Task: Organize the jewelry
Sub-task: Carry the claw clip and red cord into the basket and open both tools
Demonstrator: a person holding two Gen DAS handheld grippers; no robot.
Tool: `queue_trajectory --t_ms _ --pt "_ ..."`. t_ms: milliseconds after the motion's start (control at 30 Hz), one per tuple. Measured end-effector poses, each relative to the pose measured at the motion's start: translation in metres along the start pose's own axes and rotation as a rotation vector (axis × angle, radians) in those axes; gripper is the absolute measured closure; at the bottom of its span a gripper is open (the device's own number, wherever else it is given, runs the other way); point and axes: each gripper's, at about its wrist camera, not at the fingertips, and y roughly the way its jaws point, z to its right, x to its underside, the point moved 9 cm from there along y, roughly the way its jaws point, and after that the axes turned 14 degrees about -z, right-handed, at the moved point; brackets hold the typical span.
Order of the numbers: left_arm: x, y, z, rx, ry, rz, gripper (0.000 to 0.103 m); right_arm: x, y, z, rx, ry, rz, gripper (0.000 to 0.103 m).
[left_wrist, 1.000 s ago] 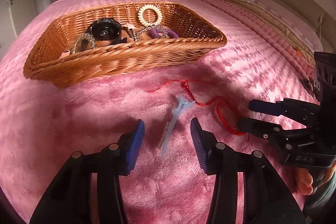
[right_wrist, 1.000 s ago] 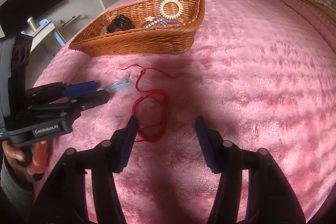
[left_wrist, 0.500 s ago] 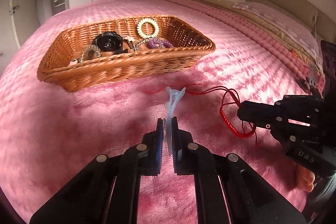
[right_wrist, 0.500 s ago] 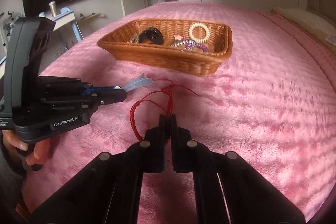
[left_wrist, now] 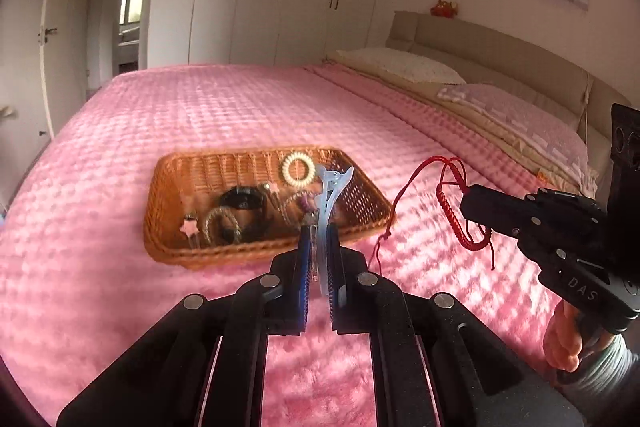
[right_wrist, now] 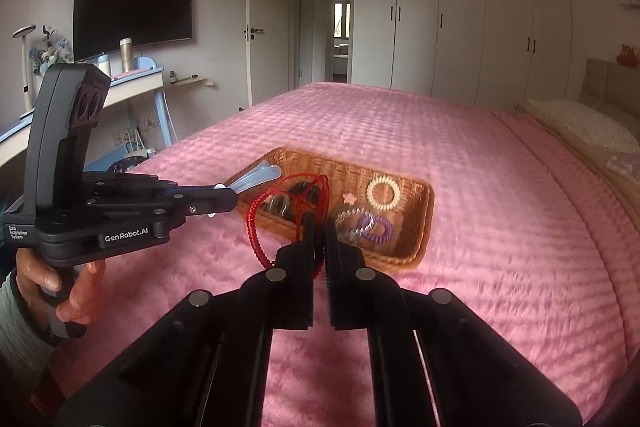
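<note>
My left gripper (left_wrist: 319, 231) is shut on a pale blue hair clip (left_wrist: 329, 191), which sticks up from the jaws, lifted off the pink bedspread. My right gripper (right_wrist: 319, 227) is shut on a red cord bracelet (right_wrist: 256, 227); its loop and loose ends dangle in the air. In the left wrist view the same bracelet (left_wrist: 452, 211) hangs from the right gripper (left_wrist: 466, 197). In the right wrist view the clip (right_wrist: 256, 175) pokes out of the left gripper (right_wrist: 232, 199). A wicker basket (left_wrist: 224, 253) lies on the bed beyond both grippers, holding a cream coil ring (left_wrist: 298, 169), a purple coil (right_wrist: 376, 227), a black round piece and other trinkets.
Pink bedspread (left_wrist: 120, 187) spreads around the basket. Pillows (left_wrist: 400, 65) and a headboard are at the far right. White wardrobes line the back wall; a desk (right_wrist: 132, 87) and a wall screen stand to the left of the bed. A person's hand (right_wrist: 60, 287) holds each grip.
Both grippers closed, the left on the hair clip, the right on the red bracelet, then rose off the bedspread with them. The basket now looks lower and farther in both views.
</note>
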Motion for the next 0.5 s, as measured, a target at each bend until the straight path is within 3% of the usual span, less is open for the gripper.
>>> queue_trajectory --t_ms 267,500 --pt "-0.062 0.022 -0.039 -0.020 -0.093 0.054 0.097 -0.060 0.067 0.035 0.001 0.104 -0.043 0.099" --pt "-0.071 0.082 -0.069 -0.050 -0.166 -0.007 0.097 -0.051 0.149 0.053 -0.018 0.196 -0.182 0.099"
